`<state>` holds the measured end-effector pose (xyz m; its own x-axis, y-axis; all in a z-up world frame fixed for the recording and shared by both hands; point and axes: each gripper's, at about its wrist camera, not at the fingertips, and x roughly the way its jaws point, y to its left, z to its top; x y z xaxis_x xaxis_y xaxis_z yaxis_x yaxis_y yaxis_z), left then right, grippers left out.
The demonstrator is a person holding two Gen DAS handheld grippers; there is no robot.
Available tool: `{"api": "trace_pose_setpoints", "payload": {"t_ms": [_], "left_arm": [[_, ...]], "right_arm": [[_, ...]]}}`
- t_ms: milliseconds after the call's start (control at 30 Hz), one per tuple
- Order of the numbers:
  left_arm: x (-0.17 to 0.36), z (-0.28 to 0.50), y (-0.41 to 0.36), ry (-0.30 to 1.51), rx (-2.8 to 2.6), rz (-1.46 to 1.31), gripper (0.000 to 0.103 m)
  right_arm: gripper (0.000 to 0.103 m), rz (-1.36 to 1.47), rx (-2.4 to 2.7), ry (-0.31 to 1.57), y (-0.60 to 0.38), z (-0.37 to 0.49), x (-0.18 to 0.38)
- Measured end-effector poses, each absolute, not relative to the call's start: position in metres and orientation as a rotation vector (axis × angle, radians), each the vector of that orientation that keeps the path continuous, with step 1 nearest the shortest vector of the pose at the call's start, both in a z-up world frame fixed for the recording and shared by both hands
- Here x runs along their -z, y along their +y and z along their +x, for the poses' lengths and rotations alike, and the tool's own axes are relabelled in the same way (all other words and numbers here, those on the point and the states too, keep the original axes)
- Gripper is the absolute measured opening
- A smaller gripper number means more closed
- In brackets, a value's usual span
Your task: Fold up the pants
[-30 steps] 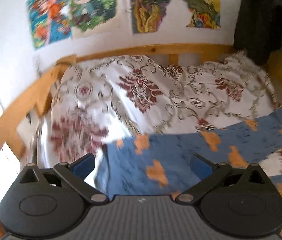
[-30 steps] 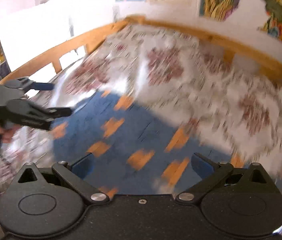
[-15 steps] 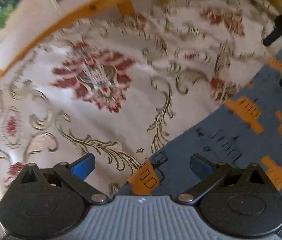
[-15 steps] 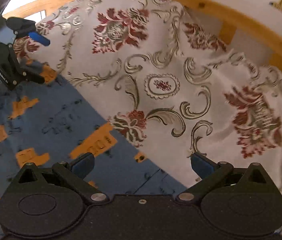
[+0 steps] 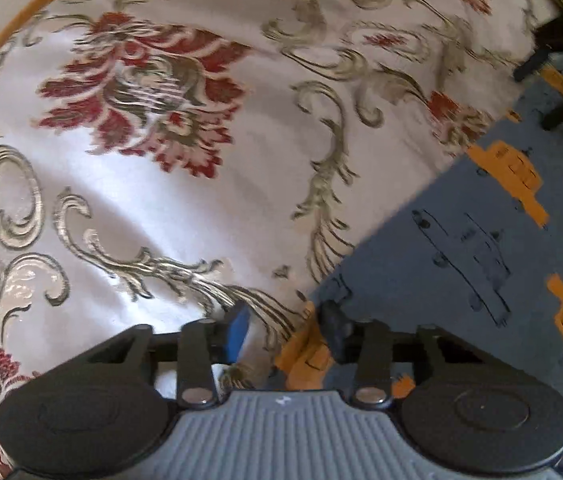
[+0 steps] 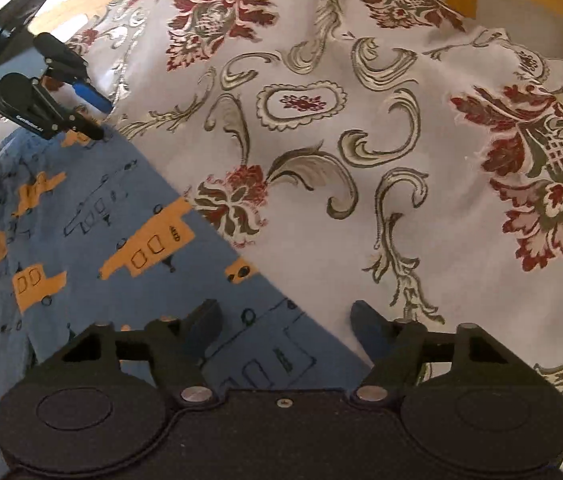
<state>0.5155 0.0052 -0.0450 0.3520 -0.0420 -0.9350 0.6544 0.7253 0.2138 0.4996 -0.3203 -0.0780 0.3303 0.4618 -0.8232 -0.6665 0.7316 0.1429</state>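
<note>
Narrowed since half-second-earlier frame: left gripper (image 5: 283, 334) jaws, part-closed astride pants (image 5: 461, 264) corner.
Right gripper (image 6: 281, 322) apart over edge; soft, light, limp cloth; pinch at corners.

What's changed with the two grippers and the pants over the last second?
Both grippers came down to the edge of the blue pants and narrowed their fingers. The left gripper now straddles one corner, the right gripper the other; neither has visibly clamped yet. The pants stayed flat on the floral bedspread.
</note>
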Motion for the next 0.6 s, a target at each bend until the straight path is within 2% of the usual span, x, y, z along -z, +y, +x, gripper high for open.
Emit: {"api": "trace_pose_setpoints", "payload": {"t_ms": [67,100,167,200,267,367,600], "left_arm": [[0.046,0.511,0.003,1.153,0.522,0.678,0.024],[0.047,0.508,0.001,1.153,0.529,0.701,0.019],[0.048,0.502,-0.002,1.152,0.519,0.727,0.007],[0.048,0.498,-0.004,1.143,0.511,0.736,0.004],[0.047,0.491,-0.006,1.117,0.467,0.752,0.001],[0.046,0.483,-0.01,1.066,0.35,0.716,0.001],[0.033,0.478,-0.019,0.948,0.161,0.623,0.001]], "right_arm": [[0.054,-0.228,-0.768,0.988,-0.321,0.498,0.078],[0.05,-0.231,-0.772,0.987,-0.321,0.498,0.078],[0.032,-0.249,-0.795,0.976,-0.317,0.493,0.077],[0.029,-0.263,-0.798,0.966,-0.315,0.49,0.076],[0.011,-0.292,-0.783,0.942,-0.311,0.484,0.074],[0.004,-0.328,-0.757,0.908,-0.307,0.477,0.072],[0.002,-0.356,-0.638,0.8,-0.299,0.475,0.063]]}}
